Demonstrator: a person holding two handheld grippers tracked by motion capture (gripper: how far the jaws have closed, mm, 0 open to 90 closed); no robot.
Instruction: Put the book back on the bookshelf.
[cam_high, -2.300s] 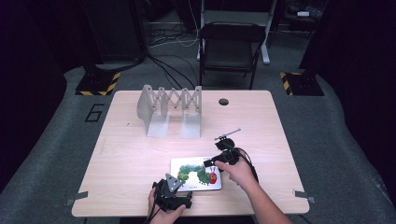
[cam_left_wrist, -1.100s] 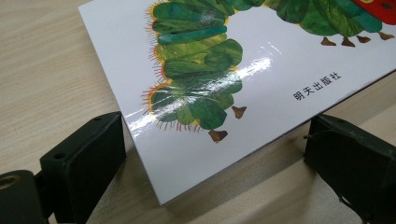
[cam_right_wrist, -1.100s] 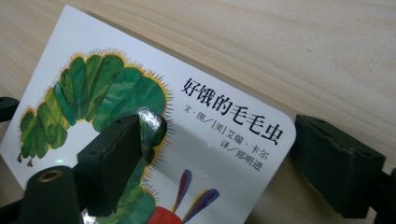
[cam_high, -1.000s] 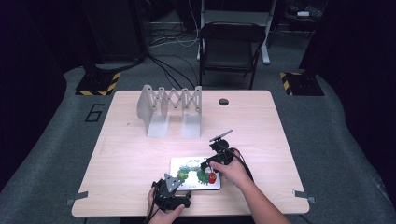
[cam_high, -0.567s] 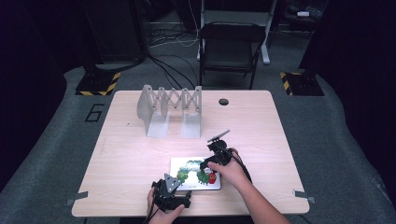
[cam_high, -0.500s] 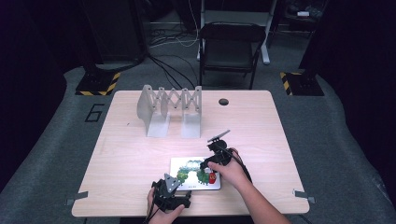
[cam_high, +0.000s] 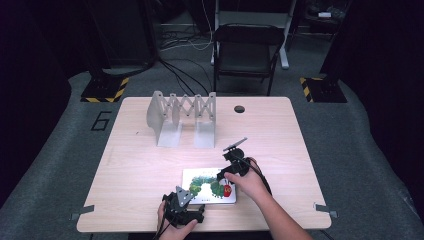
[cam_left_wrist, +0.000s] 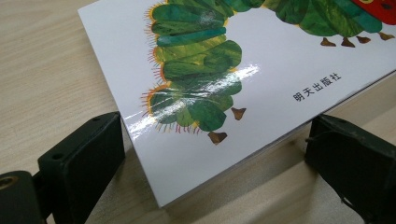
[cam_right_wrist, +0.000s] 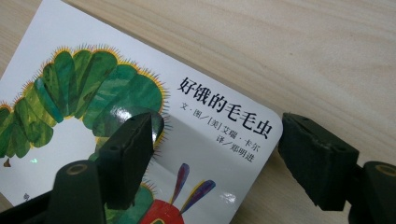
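Note:
A picture book (cam_high: 207, 186) with a green caterpillar on its white cover lies flat near the table's front edge. My left gripper (cam_high: 193, 206) rests at the book's near left corner. In the left gripper view its jaws (cam_left_wrist: 215, 135) stand wide apart on either side of that corner of the book (cam_left_wrist: 261, 60), without touching it. My right gripper (cam_high: 227, 172) is at the far right corner. Its jaws (cam_right_wrist: 215, 123) have just been closing, with the book's corner (cam_right_wrist: 93, 93) between them. One jaw hangs over the cover and the other stands off the edge; neither presses.
A grey accordion-style rack (cam_high: 182, 117) stands on the far half of the wooden table (cam_high: 280, 135). A small dark hole (cam_high: 239, 109) is near the back edge. A black chair (cam_high: 247, 47) stands behind the table.
My right hand has shifted slightly over the book's far right corner. The left hand and the book have stayed where they were.

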